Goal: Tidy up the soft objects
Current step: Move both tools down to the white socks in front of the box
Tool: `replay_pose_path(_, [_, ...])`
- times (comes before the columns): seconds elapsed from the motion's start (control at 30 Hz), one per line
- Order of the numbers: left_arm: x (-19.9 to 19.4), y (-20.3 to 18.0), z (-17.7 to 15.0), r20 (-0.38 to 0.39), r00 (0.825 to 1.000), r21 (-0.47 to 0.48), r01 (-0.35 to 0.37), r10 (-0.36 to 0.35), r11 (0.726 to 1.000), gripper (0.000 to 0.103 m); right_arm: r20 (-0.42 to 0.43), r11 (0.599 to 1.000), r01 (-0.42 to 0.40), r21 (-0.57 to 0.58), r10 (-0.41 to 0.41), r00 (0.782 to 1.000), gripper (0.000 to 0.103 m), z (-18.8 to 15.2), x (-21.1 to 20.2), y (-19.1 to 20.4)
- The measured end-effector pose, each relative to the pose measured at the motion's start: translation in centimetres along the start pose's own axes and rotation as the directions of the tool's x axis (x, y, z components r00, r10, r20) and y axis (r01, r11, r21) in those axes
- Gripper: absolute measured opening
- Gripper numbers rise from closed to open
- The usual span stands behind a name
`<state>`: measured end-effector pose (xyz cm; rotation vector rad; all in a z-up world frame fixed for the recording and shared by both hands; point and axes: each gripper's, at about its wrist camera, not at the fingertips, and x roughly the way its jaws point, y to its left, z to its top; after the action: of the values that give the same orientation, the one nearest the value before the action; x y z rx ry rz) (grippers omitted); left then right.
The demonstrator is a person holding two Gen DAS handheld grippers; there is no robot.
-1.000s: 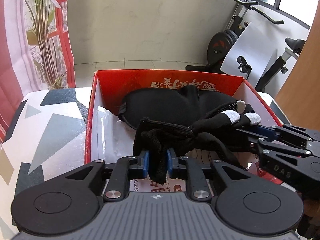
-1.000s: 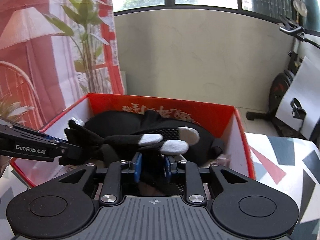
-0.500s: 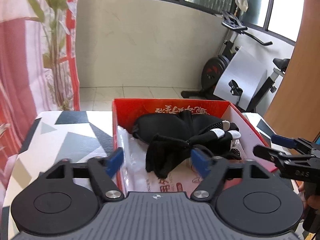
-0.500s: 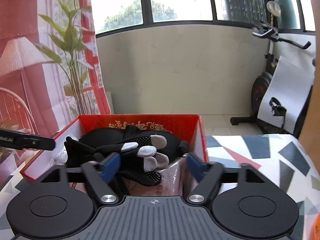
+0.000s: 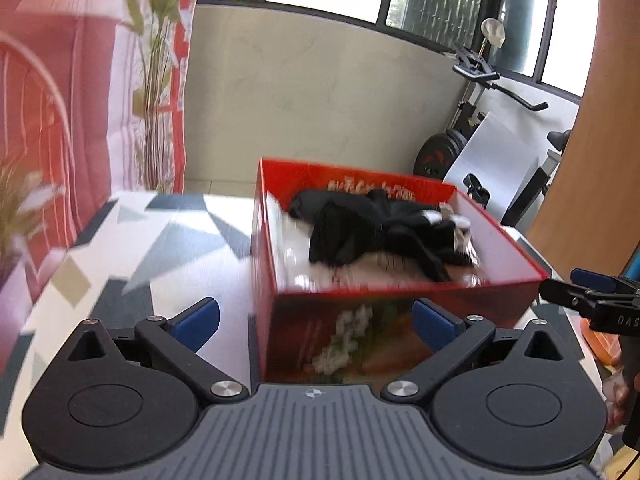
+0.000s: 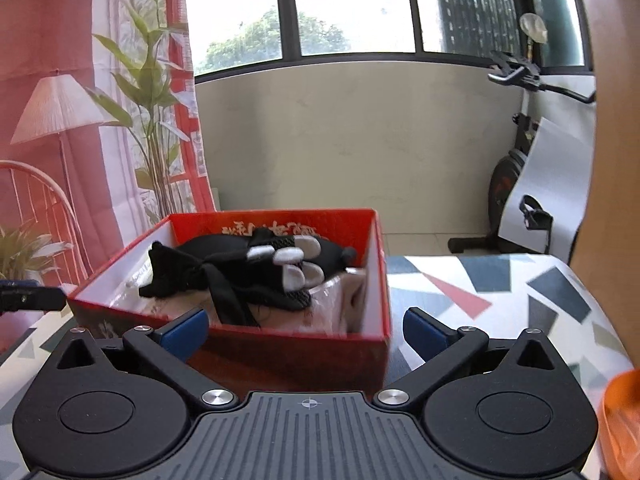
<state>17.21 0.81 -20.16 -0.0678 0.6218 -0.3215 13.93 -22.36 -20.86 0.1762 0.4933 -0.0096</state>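
Black gloves (image 6: 240, 268) lie in the red box (image 6: 304, 344) on the worktop (image 6: 500, 292); both grippers' jaws are opening, wide apart, empty, near it.

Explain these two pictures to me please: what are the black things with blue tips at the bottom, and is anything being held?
No robot here: a person carries a two-finger gripper in each hand, and each gripper has a wide-angle camera looking out along its fingers. One picture comes from the left gripper, the other from the right gripper. The blue tips are the finger pads. Both sets of jaws are opening wide, with nothing between them, so nothing is held. Ahead stands a red box on a table with a patterned cloth. Inside the box lies a black glove with grey fingertips on top of another black soft item. At the left picture's right edge you can see the other gripper's fingers.
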Motion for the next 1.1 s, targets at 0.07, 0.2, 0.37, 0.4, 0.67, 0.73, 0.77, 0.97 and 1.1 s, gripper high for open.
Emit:
replay_pose_path(0.07, [0.0, -0.1, -1.1, -0.013, 1.0, -0.006, 0.0, 0.0, 1.0, 0.103, -0.003, 1.0, 0.007, 0.005, -0.007, 1.0, 0.103, -1.0, -0.5, -0.2])
replay_pose_path(0.2, [0.5, -0.6, -3.1, -0.054, 0.998, 0.001, 0.015, -0.015, 1.0, 0.103, -0.029, 1.0, 0.014, 0.027, -0.013, 0.999, 0.103, -3.4, -1.3, -0.6])
replay_pose_path(0.37, [1.5, -1.0, -5.5, -0.105, 0.994, -0.016, 0.027, -0.028, 1.0, 0.102, -0.093, 0.996, 0.035, 0.077, -0.027, 0.995, 0.102, -6.7, -2.2, -0.6])
replay_pose_path(0.4, [1.7, -1.0, -5.8, -0.116, 0.993, -0.021, 0.028, -0.03, 0.999, 0.102, -0.109, 0.994, 0.047, 0.104, -0.036, 0.993, 0.102, -7.3, -2.4, -0.7])
replay_pose_path(0.67, [1.9, -0.3, -7.3, -0.15, 0.988, -0.057, 0.019, -0.027, 0.998, 0.097, -0.231, 0.973, 0.127, 0.193, -0.081, 0.97, 0.097, -10.5, -2.7, -0.5])
replay_pose_path(0.73, [1.8, -0.4, -7.4, -0.152, 0.988, -0.06, 0.02, -0.029, 0.998, 0.093, -0.244, 0.972, 0.138, 0.191, -0.09, 0.966, 0.094, -10.6, -2.5, -0.4])
replay_pose_path(0.77, [1.8, -0.4, -7.5, -0.153, 0.988, -0.062, 0.021, -0.03, 0.998, 0.093, -0.247, 0.971, 0.139, 0.192, -0.089, 0.965, 0.093, -10.7, -2.4, -0.5])
replay_pose_path(0.97, [2.0, -0.3, -8.1, -0.168, 0.984, -0.089, 0.035, -0.049, 0.995, 0.088, -0.288, 0.964, 0.149, 0.222, -0.081, 0.954, 0.073, -11.3, -1.7, -1.0])
replay_pose_path(1.1, [2.3, -0.5, -8.5, -0.189, 0.981, -0.078, 0.037, -0.051, 0.996, 0.084, -0.303, 0.97, 0.137, 0.201, -0.072, 0.95, 0.06, -11.6, -1.0, -0.5])
